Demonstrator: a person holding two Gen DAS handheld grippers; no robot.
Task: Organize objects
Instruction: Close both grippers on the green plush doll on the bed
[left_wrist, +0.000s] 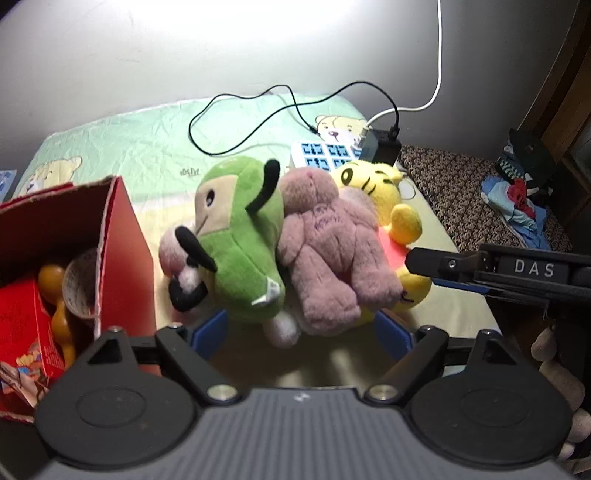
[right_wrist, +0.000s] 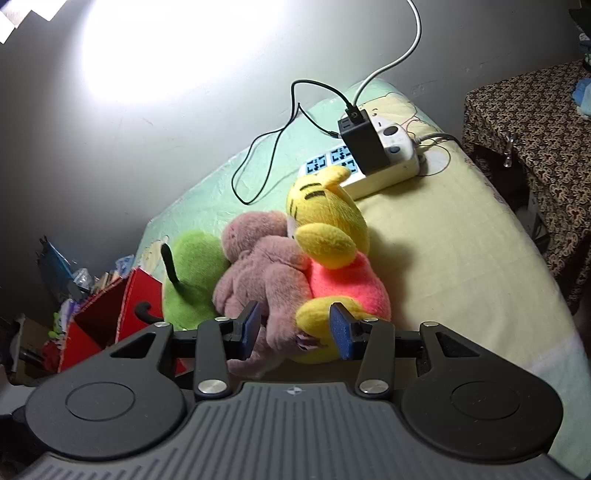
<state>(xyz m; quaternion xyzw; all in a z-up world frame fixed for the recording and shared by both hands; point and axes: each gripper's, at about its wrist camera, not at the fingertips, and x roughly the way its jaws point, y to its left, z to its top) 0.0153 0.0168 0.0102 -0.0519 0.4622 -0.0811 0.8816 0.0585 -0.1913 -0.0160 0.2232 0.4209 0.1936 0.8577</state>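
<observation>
**Tongs poised over the plush pile, box waiting at the left**

Both tongs stand open and hold nothing. The left tongs are spread wide, their blue pads low in front of the green plush and the mauve bear, not closed on either. The right tongs are parted to a middling gap, with the lower limbs of the mauve bear and the yellow tiger toy lying between and just beyond the pads; whether a pad touches fur cannot be told.

The three toys lie in a heap on the bed, pressed against each other, green at the left, tiger at the right. A red cardboard box stands just beside the green plush, open-topped, already holding an orange toy and other pieces.

My reading: the step in hand is picking a plush from the heap for the box. The next move calls for closing on one toy alone, since the limbs overlap and a neighbour may drag along.

Room is open on the yellow sheet to the right of the tiger. Behind the pile lie a power strip with a black adapter and loose cables, best kept clear of. The bed edge falls away on the right toward a patterned surface.
</observation>
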